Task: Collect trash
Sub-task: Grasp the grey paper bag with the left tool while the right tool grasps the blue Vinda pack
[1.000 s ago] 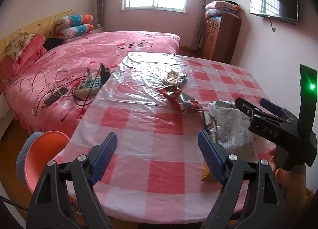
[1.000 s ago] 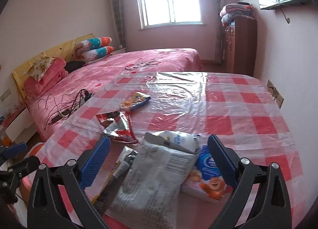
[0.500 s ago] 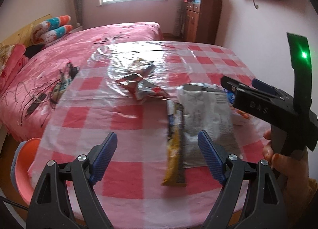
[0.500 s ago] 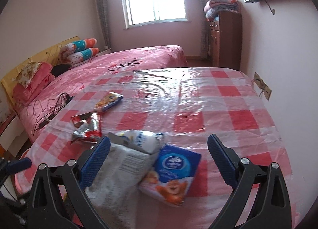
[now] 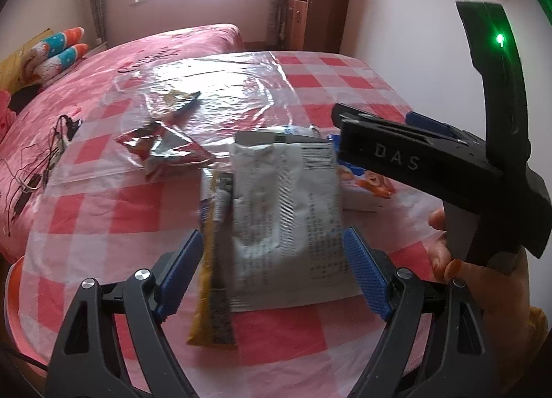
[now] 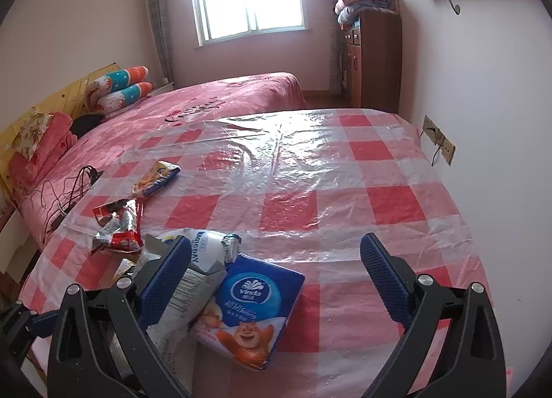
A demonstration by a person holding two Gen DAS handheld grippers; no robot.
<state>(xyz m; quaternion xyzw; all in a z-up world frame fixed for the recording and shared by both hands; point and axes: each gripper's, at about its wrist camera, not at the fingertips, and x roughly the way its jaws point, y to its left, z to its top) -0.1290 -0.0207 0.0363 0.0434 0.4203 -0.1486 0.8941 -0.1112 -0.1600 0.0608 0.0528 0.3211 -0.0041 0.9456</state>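
A large silver-white empty bag lies on the checked table, with a thin yellow-black wrapper at its left. My left gripper is open, just above and around both. A crumpled red wrapper and a small snack packet lie farther back. My right gripper is open over a blue Vinda tissue pack, with the silver bag under its left finger. The red wrapper and the small packet lie to its left.
A pink bed with cables adjoins the table's left side. An orange basin sits below the table's near left corner. A wooden cabinet stands by the right wall, with a wall socket near the table.
My left gripper has swung right and forward, so the silver bag and the yellow wrapper now lie between its fingers. My right gripper has moved right, bringing the tissue pack under it.
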